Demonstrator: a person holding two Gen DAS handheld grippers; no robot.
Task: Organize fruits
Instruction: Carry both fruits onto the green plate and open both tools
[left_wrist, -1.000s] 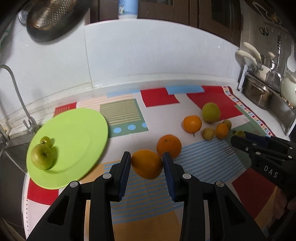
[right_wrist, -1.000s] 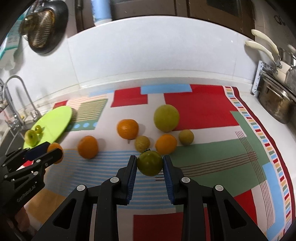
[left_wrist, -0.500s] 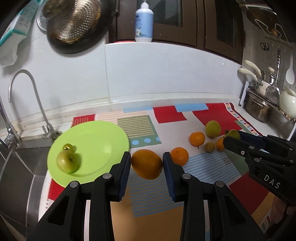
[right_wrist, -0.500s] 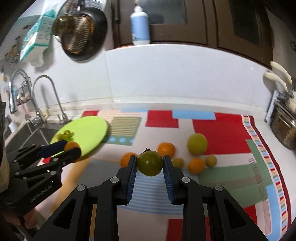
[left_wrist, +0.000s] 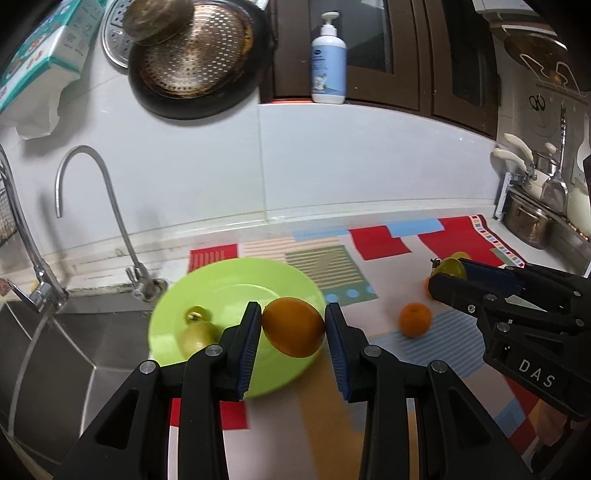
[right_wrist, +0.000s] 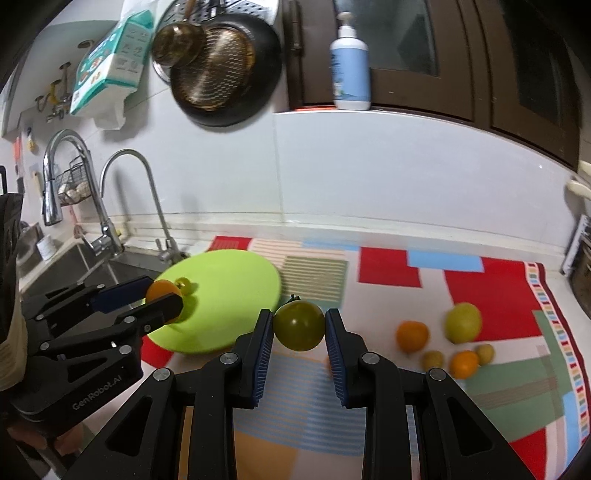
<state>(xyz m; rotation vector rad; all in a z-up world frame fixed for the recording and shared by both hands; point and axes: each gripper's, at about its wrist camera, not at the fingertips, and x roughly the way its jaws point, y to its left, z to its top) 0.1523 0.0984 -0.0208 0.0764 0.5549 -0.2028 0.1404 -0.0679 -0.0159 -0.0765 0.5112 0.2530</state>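
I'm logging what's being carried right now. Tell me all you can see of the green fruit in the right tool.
The green fruit is round, smooth and glossy, olive-green with a small dark stem on top. The right tool pinches it on both sides between its blue pads, in the air over the patterned mat, beside the green plate.

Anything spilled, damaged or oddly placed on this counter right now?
Nothing stands out. The left gripper holds an orange fruit over the lime-green round plate, and the right gripper holds a dark green round fruit. The loose fruits lie intact on the patterned mat.
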